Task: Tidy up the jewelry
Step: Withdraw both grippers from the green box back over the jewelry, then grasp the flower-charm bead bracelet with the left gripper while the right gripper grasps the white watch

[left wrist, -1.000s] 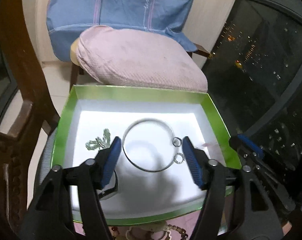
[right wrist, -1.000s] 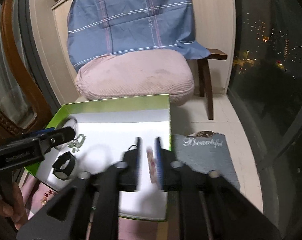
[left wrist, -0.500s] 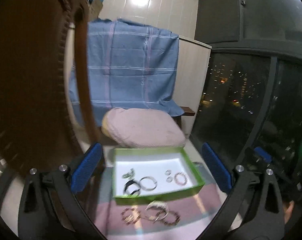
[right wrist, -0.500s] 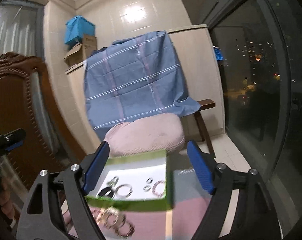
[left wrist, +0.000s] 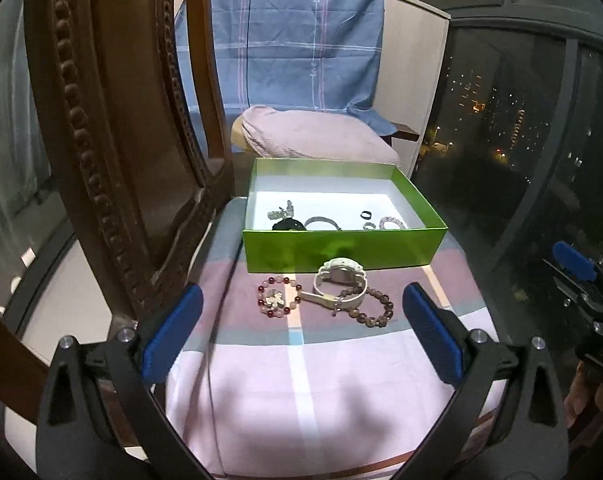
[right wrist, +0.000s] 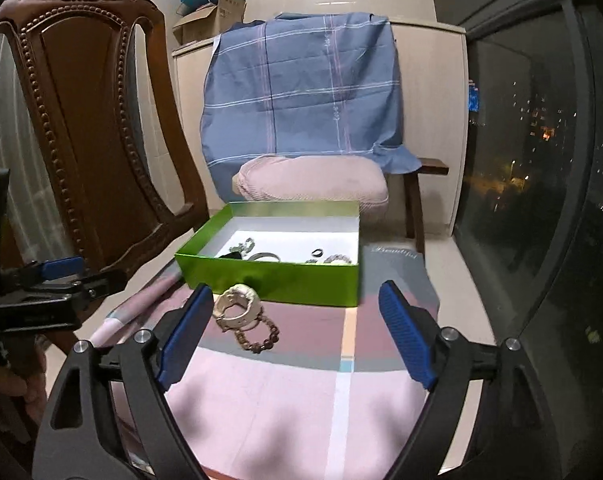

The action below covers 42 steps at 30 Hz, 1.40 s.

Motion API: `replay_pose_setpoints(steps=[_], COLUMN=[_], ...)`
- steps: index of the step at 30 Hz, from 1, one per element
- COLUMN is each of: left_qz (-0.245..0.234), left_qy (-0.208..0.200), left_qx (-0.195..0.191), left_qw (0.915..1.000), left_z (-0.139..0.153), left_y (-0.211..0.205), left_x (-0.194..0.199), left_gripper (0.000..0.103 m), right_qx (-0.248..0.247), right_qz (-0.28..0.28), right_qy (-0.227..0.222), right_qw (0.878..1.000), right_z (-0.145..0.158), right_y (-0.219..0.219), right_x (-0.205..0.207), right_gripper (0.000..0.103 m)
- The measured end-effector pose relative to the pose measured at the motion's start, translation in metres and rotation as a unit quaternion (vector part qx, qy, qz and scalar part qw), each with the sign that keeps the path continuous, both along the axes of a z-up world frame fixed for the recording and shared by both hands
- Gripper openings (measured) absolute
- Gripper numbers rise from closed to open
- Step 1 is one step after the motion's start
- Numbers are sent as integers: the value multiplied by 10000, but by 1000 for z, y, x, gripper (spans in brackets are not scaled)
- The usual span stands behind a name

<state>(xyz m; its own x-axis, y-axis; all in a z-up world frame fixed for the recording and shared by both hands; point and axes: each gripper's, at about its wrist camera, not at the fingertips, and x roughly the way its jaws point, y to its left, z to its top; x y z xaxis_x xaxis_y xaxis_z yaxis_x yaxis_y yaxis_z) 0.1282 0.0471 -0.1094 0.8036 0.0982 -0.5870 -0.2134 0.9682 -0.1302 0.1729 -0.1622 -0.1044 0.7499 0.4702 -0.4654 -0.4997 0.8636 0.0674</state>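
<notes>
Both claws wide and empty, jaws just opened, nothing between them: left gripper (left wrist: 301,330), right gripper (right wrist: 295,332), both hanging back over the near end of the cloth (left wrist: 301,400). Green box (left wrist: 341,246) sitting at the far end, already holding a chain, bangle, dark ring and a pale bead bracelet. Left to move, all on the cloth just in front of the box: white watch (left wrist: 339,280), red bracelet (left wrist: 277,296) to its left, brown bracelet (left wrist: 371,308) to its right, touching or overlapping the watch strap. Probably next pick stage. Best to take the red bracelet with the left claw since it lies apart from the rest; come down steep, pinch one side of the loop across the beads, not the whole ring. For the right claw: brown bracelet at its outer edge, away from the strap, lift slow to check the watch isn't dragged along. Watch last, gripped across the case. Clear the box's near wall before lowering; release low over bare white floor, not on top of the bangle.
</notes>
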Motion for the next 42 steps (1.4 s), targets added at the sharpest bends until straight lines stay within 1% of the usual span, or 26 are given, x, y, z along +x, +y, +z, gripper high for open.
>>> replay_pose_setpoints(steps=[2,6,15,18,20,22,24,26,28,29,31,35,39,40,42], left_qz=[-6,-80,-148,-201,-166,-107,9,103,161,187,230,228,319,338,364], left_qy=[-58,-34,141,249,356,525,706,973,1103,1148,1233,1419,1537,1588,1555], left_qx=[-99,50,-22,-2,44,1,-113,-254,-268,-211,-115,-83,-60,-84,-63], left_qw=[9999,9999,9998,9995,9992,9986,9974,9949,9934,9930,9920,9896,9876,9867,9871], left_z=[4,3,-7,-15,-26,-38,-54,-72,-84,-89,-98,-111,-119,-122,-124], left_y=[2,-3,-1,-2,-1,4,14,26,33,34,36,35,37,38,39], left_x=[1,5,10,17,25,35,48,65,76,81,90,101,112,114,116], left_gripper=[99,99,99,99,99,98,89,71,65,62,59,57,49,45,42], right_qx=[86,67,26,18,-4,-39,-94,-141,-148,-168,-195,-210,-216,-216,-213], right_qz=[-27,-47,28,42,72,87,118,139,157,169,195,223,219,218,215], right_qy=[72,76,143,176,224,275,358,423,475,505,543,586,621,635,662], right_qw=[9999,9999,9999,9998,9997,9996,9992,9989,9986,9984,9981,9978,9976,9975,9973], right_z=[1,-2,-5,-6,-6,-9,-12,-15,-16,-17,-19,-20,-20,-21,-21], right_y=[-2,2,9,11,13,15,19,22,23,24,24,24,22,22,21], right_x=[5,10,13,14,16,18,20,22,24,24,25,26,27,28,30], right_gripper=[83,83,83,83,83,83,83,83,83,83,83,83,83,83,83])
